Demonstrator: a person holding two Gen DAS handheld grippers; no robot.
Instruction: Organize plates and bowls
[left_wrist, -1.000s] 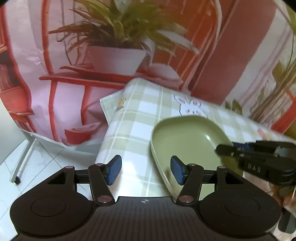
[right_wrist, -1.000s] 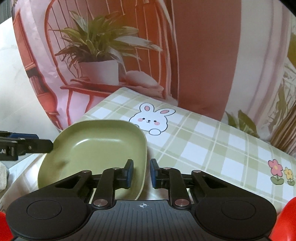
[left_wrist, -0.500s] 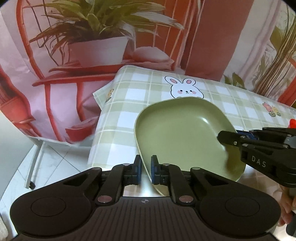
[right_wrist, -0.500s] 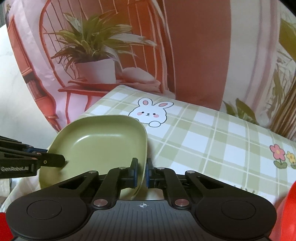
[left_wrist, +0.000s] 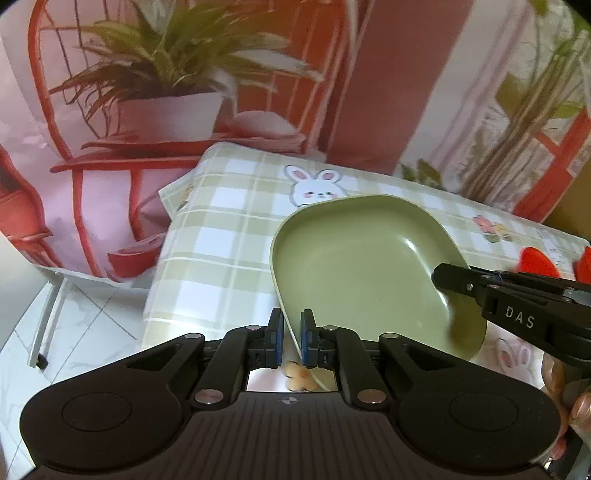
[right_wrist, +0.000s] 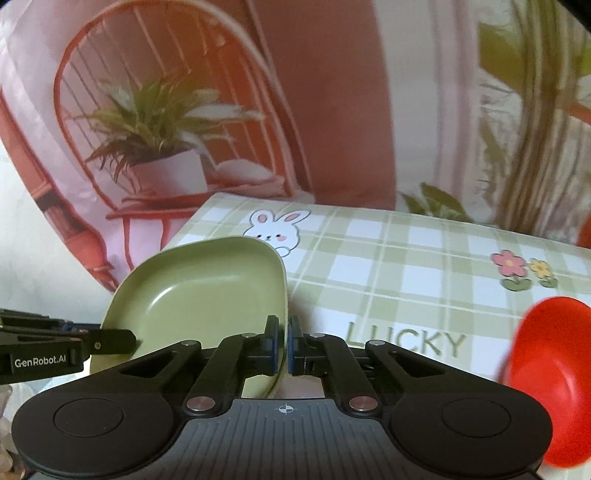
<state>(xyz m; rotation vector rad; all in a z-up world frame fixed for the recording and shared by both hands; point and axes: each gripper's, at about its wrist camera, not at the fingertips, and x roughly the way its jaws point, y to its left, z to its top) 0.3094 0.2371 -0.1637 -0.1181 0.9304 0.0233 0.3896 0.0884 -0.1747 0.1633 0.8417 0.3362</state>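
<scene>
A green square plate (left_wrist: 365, 266) is held up over the checked tablecloth (left_wrist: 221, 240) by both grippers. My left gripper (left_wrist: 289, 338) is shut on the plate's near left rim. My right gripper (right_wrist: 282, 345) is shut on the plate's right rim (right_wrist: 207, 291). The right gripper also shows in the left wrist view (left_wrist: 454, 280), gripping the plate's far right edge. The left gripper shows at the left of the right wrist view (right_wrist: 122, 341). A red bowl (right_wrist: 550, 376) sits at the right.
The tablecloth (right_wrist: 406, 266) has a bunny, flowers and the word LUCKY. Red dishes (left_wrist: 539, 262) lie at the right. A printed backdrop with a potted plant (left_wrist: 166, 110) hangs behind. The table's left edge drops to a tiled floor (left_wrist: 81, 332).
The left gripper closed on the plate's rim, and the right gripper closed fully on the opposite rim. The plate has been lifted and tilted, and both views have shifted rightward, showing red dishes.
</scene>
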